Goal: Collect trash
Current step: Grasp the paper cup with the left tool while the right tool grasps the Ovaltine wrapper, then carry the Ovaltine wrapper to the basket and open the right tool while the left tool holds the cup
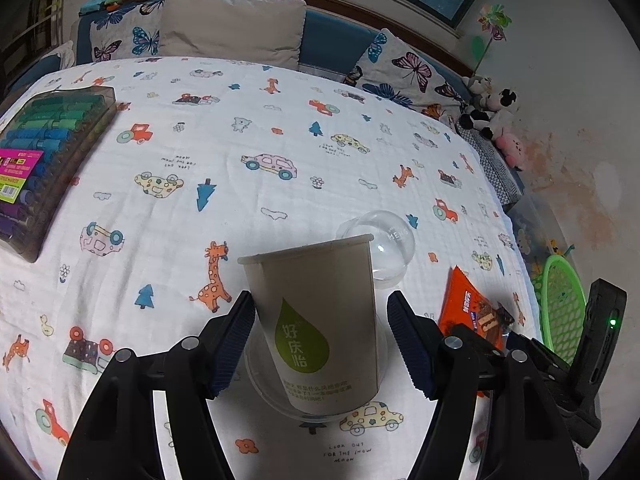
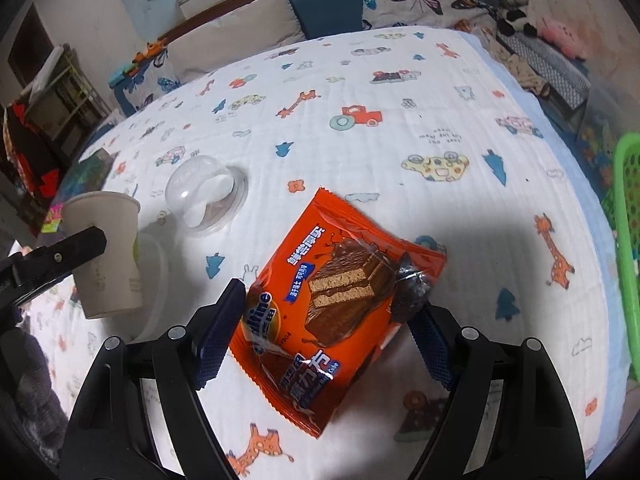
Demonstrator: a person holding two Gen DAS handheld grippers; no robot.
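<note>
Left wrist: one paper cup (image 1: 320, 320), one wrapper (image 1: 472, 308).

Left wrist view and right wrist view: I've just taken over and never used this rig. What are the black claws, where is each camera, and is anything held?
There is no robot. A person carries a hand-held gripper in each hand, and a fisheye camera on each looks forward along its two black fingers.

In the left wrist view, the left hand-held gripper straddles an upright paper cup. One pad meets the cup and the other stands clear, so the cup is not clamped.

In the right wrist view, the right hand-held gripper is open over an orange snack wrapper lying flat, which it does not hold.

Also on the printed cloth are a clear plastic dome behind the cup and a box of markers. A green basket sits at the right edge.
</note>
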